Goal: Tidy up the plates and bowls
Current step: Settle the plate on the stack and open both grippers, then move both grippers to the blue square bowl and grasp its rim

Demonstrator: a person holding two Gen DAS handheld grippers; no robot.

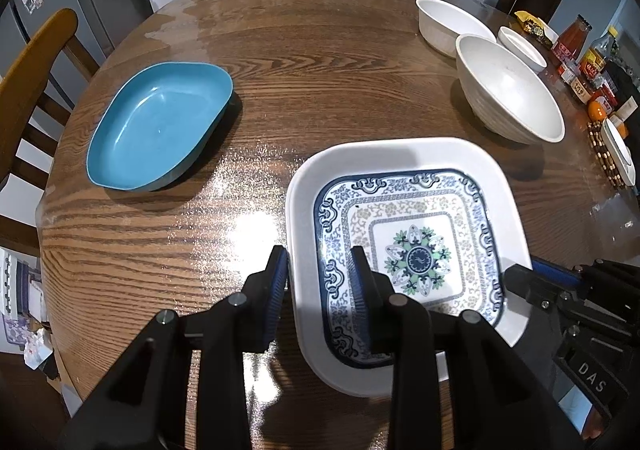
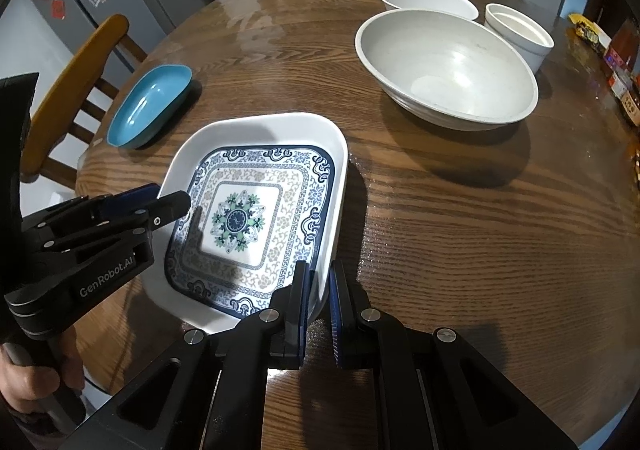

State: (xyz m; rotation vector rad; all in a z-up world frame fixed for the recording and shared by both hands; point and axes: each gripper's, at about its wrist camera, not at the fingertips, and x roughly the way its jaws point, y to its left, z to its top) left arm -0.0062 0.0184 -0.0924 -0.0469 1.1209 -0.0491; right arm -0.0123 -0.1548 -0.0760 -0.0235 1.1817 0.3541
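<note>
Left gripper (image 1: pixel 320 266), seen from its own wrist, straddles the 9 o'clock rim of the square white plate with blue floral pattern (image 1: pixel 416 250) on the round wooden tabletop (image 1: pixel 280 70), fingers spread, not visibly pressing. Right gripper (image 2: pixel 320 278), in its view, pinches that plate's 5 o'clock rim; the large white ceramic bowl (image 2: pixel 444 66) sits at 1 o'clock.

Left gripper (image 1: pixel 320 270): matte black angular linkage arms, round silver screw heads at the pivots, triangular cut-outs in the base arms, blue ribbed pads inside the fingers (image 1: pixel 280 282). White "GenRobot.AI" lettering on its side in the right wrist view. Right gripper (image 2: pixel 320 282): same black build, silver pivot screws, blue ribbed pads; raised "DAS" on its body in the left wrist view. Hand (image 2: pixel 36 390) around the left gripper's black handle; sleeve not visible.
</note>
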